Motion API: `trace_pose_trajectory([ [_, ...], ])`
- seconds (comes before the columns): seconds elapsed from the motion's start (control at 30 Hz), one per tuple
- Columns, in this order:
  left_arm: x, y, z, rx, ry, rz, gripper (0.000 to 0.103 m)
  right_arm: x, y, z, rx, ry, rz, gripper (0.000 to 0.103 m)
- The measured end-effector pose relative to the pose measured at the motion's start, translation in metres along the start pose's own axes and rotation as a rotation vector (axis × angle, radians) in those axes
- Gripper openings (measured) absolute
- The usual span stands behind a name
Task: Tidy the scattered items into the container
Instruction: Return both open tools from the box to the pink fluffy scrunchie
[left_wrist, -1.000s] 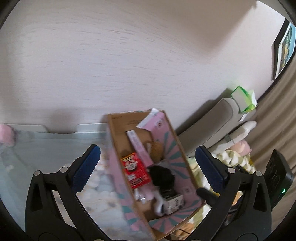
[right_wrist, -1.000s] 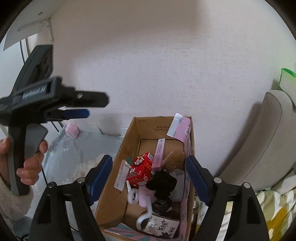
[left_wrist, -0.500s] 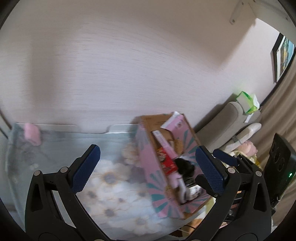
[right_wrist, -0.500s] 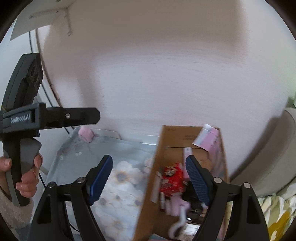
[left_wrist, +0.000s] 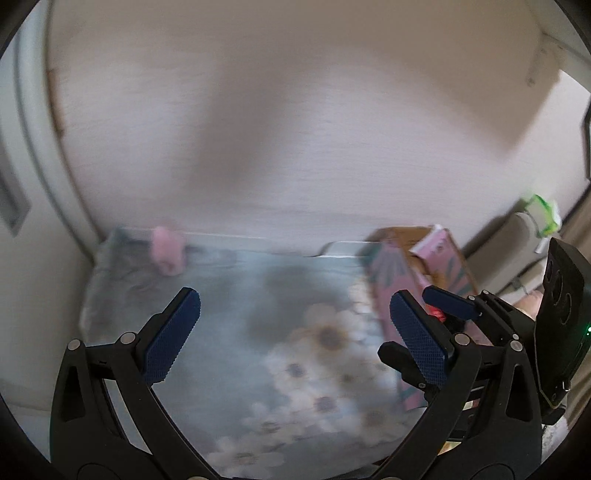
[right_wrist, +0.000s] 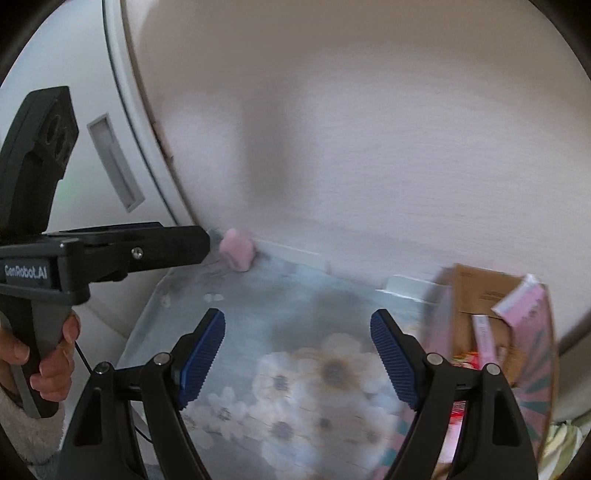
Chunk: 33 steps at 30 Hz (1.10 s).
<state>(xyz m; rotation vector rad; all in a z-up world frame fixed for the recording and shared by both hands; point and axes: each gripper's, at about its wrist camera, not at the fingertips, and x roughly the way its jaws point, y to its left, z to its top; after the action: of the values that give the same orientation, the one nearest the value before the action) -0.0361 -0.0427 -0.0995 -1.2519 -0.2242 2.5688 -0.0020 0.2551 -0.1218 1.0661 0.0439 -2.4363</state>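
Note:
A small pink fluffy item (left_wrist: 168, 249) lies at the far left corner of the flower-print table (left_wrist: 280, 332), against the wall; it also shows in the right wrist view (right_wrist: 237, 249). The pink and cardboard box (left_wrist: 417, 258) stands at the table's right end (right_wrist: 495, 325) with several items inside. My left gripper (left_wrist: 291, 332) is open and empty above the table's middle. My right gripper (right_wrist: 297, 354) is open and empty, beside the box. The left gripper's body (right_wrist: 110, 251) reaches toward the pink item in the right wrist view.
A white door with a recessed handle (right_wrist: 114, 162) stands left of the table. A plain wall (right_wrist: 369, 147) runs behind it. A grey chair back with a green pack (left_wrist: 541, 214) is to the right of the box. Both views are blurred.
Both grippers have swung left, away from the box and over the table. The box has slid to the right edge of both views and the pink item has come toward the middle.

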Motion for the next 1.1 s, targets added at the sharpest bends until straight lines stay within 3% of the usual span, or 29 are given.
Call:
trace_pose_trajectory([
  [0.37,0.03,0.104,-0.008,-0.14,0.07,0.064,0.102,0.096,0.048,0.014,-0.037,0.106,0.057,0.078],
  [0.67,0.101,0.177,-0.001,-0.288,0.113,0.053,0.102,0.194,0.064,0.018,-0.023,0.155,0.038,0.078],
  [0.9,0.154,0.198,0.011,-0.309,0.168,0.062,0.102,0.246,0.072,0.019,-0.029,0.173,0.013,0.078],
  [1.1,0.177,0.197,0.017,-0.295,0.181,0.06,0.1,0.263,0.068,0.02,-0.037,0.186,-0.006,0.078],
])
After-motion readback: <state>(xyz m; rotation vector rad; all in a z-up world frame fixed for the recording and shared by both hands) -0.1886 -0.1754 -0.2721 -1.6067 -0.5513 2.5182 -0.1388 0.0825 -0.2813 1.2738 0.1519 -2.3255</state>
